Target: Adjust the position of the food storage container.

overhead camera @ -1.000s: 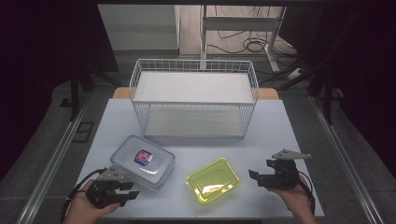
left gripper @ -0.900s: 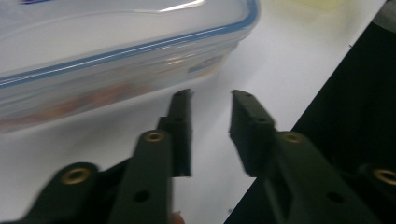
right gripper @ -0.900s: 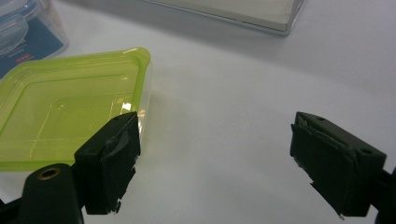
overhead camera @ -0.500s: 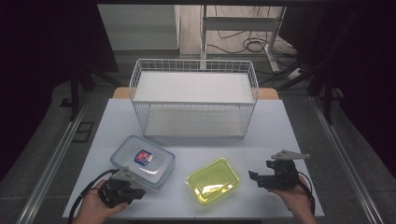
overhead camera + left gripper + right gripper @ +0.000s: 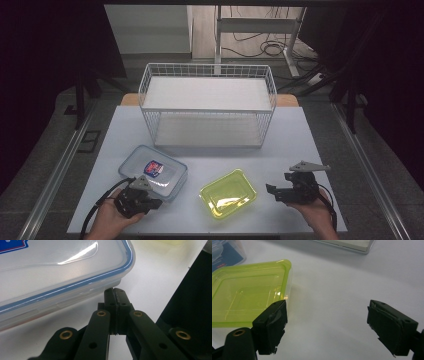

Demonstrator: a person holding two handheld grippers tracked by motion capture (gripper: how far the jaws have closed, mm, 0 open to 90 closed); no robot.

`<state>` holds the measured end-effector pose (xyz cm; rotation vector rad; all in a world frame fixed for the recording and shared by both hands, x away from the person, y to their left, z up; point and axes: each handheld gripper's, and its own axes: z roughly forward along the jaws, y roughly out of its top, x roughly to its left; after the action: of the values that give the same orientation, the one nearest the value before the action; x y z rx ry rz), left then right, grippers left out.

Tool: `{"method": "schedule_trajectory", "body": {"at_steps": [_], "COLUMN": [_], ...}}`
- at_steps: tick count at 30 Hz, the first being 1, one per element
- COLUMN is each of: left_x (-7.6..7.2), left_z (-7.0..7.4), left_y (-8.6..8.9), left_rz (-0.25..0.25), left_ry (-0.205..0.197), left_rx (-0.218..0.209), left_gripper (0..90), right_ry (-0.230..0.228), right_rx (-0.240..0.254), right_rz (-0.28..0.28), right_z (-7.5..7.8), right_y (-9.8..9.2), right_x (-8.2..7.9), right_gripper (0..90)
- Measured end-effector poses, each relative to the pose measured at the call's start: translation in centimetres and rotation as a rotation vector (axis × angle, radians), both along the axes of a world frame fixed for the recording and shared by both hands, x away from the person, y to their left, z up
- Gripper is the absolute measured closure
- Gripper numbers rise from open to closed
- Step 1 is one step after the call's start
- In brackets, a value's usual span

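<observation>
Dark surroundings frame a pale tabletop (image 5: 300, 145) that carries three things: a white wire basket (image 5: 207, 107) at centre top of the high view, a clear lidded box (image 5: 152, 170) with a blue rim at lower left, and a yellow-green container (image 5: 227, 192) at lower centre.

Left gripper (image 5: 152, 202) sits at the lower left of the high view, against the near edge of the clear lidded box. In the left gripper view its fingers (image 5: 110, 296) are clenched on themselves, nothing between them; they have just been closing, and the tips rest at the box's side wall, just under the blue-rimmed lid (image 5: 62, 270). Whether they actually touch the wall you cannot tell from here.

Right gripper (image 5: 272, 190) waits at the lower right, just beside the yellow-green container. Its fingers (image 5: 274, 327) are released and spread wide, tabletop between them, the container's corner next to the left finger in the right gripper view.

Judgement: the step in hand looks like nudging or repositioning the clear box with closed tips.

- Keep the clenched fingers low and square to the wall, below the lid's lip, so that you push the body and not the lid.
- Push slowly; a smooth plastic box on a smooth tabletop is likely to pivot if you press off-centre.
- Watch the corner near the yellow-green container; the two stand close.
- Hold your right hand still and clear until the box settles.
</observation>
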<state>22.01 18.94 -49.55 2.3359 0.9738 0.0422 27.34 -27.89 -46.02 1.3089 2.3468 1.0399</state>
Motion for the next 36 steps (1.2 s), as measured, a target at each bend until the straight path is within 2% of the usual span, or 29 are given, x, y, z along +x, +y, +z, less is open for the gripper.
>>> {"method": "schedule_trajectory", "body": {"at_steps": [10,23,36], "left_x": [0.7,2.6,4.3], "left_z": [-0.3,-0.3,-0.5], "left_y": [-0.6,-2.4,-3.0], "left_rz": [0.007,0.042,0.054], "left_ry": [0.017,0.024,0.048], "left_rx": [0.004,-0.006,-0.016], "left_gripper": [90.0,90.0,90.0], "right_ry": [0.000,0.006,0.012], "right_rx": [-0.005,-0.005,-0.008], "right_rz": [0.003,0.004,0.004], "right_z": [-0.1,-0.1,-0.2], "right_y": [0.1,0.0,0.0], "right_x": [0.1,0.1,0.1], "right_gripper": [16.6,16.6,16.6]}}
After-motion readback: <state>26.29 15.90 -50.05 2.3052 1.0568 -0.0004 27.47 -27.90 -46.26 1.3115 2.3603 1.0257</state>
